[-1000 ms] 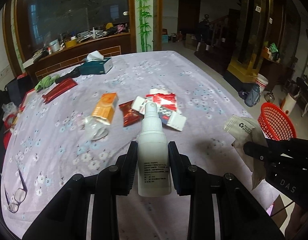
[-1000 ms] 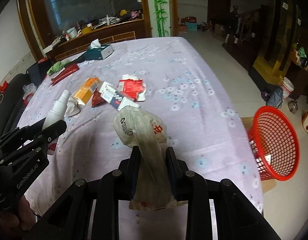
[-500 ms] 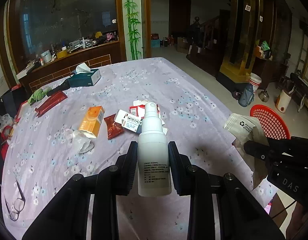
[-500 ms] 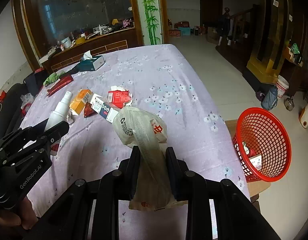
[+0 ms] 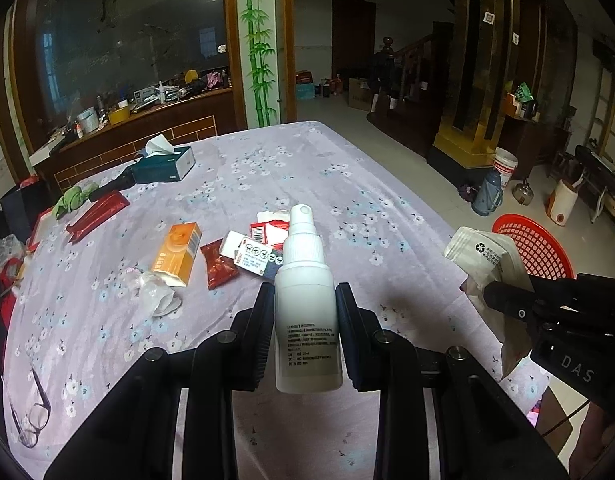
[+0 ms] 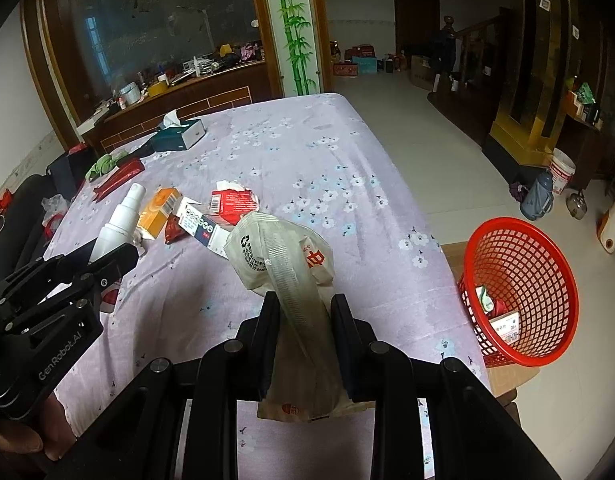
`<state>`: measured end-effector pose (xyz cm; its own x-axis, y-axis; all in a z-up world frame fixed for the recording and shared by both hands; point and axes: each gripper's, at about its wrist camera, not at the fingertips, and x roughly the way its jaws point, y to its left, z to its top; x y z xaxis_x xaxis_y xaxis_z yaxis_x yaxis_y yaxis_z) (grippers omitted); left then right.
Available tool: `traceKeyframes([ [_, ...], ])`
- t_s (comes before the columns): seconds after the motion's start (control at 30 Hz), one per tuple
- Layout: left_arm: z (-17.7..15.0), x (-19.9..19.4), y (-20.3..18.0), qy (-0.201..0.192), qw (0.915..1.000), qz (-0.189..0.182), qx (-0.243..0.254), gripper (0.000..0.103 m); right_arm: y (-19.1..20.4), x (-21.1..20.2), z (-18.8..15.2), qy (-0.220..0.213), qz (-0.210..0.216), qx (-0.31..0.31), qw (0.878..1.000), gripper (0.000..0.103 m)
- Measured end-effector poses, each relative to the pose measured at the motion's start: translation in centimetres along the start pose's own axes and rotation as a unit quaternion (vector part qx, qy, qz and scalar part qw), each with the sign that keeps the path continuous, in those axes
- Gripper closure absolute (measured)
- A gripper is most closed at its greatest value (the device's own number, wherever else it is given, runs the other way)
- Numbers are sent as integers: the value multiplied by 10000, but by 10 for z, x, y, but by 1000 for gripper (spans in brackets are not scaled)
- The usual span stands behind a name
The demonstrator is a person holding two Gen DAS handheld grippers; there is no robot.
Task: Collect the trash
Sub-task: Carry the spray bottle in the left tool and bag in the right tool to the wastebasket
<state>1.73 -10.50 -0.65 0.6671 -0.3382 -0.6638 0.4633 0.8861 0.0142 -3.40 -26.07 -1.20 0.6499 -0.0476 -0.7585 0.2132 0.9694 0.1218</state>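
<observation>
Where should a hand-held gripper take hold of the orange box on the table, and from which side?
Across its two long narrow sides, near the middle, coming down from above. The orange box lies flat on the tablecloth, broad face up. Crumpled clear plastic touches its near end and a red snack wrapper lies close alongside, so I would keep clear of the near end.

The left wrist view looked forward along its black two-finger gripper (image 5: 305,300) from low in the frame, close above the lilac flower-printed tablecloth (image 5: 327,184), facing the far dark wooden cabinet (image 5: 147,120) at upper left. The right wrist view faced the same way from just to the right, its own black gripper (image 6: 303,308) at lower centre. Both views shared the tablecloth, the teal tissue box (image 5: 163,164) at upper left and the red plastic mesh basket (image 6: 519,288) at right. Each view caught the other gripper at its edge.
</observation>
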Motion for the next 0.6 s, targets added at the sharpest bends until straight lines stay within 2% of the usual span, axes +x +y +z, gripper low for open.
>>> traceKeyframes([
  [0.6, 6, 4, -41, -22, 9987, -337, 378, 74, -36, -16, -5, -101, -253, 328, 9991, 75],
])
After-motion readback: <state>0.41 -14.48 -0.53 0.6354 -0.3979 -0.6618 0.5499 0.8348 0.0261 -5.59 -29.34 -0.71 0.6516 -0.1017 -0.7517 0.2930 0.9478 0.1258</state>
